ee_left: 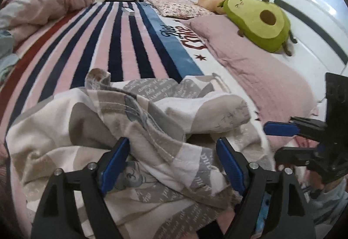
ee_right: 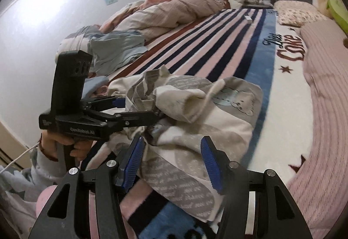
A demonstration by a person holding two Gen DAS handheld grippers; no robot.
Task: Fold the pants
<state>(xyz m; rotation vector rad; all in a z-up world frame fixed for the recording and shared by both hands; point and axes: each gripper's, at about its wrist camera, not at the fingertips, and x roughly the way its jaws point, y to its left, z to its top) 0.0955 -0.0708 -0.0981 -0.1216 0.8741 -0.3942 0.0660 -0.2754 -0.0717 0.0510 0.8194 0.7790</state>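
Observation:
The pants (ee_left: 152, 112), cream and grey patchwork with script print and a cartoon picture, lie crumpled in a heap on the striped blanket (ee_left: 108, 43). My left gripper (ee_left: 173, 160) stands open over the heap's near part. A ridge of cloth runs between its blue pads (ee_left: 115, 162), which do not press on it. The right wrist view shows the pants (ee_right: 217, 112) too, with the left gripper (ee_right: 139, 109) poking into their left side. My right gripper (ee_right: 171, 165) is open above the near edge of the cloth, and it enters the left wrist view as the right gripper (ee_left: 274, 141), just right of the heap.
A pink pillow (ee_left: 250, 60) and an avocado plush (ee_left: 258, 21) lie along the white headboard at the right, a floral pillow (ee_left: 178, 7) beyond them. A rumpled duvet (ee_right: 163, 12) and a blue garment (ee_right: 117, 49) fill the bed's left side. A small white box (ee_left: 128, 10) sits far back.

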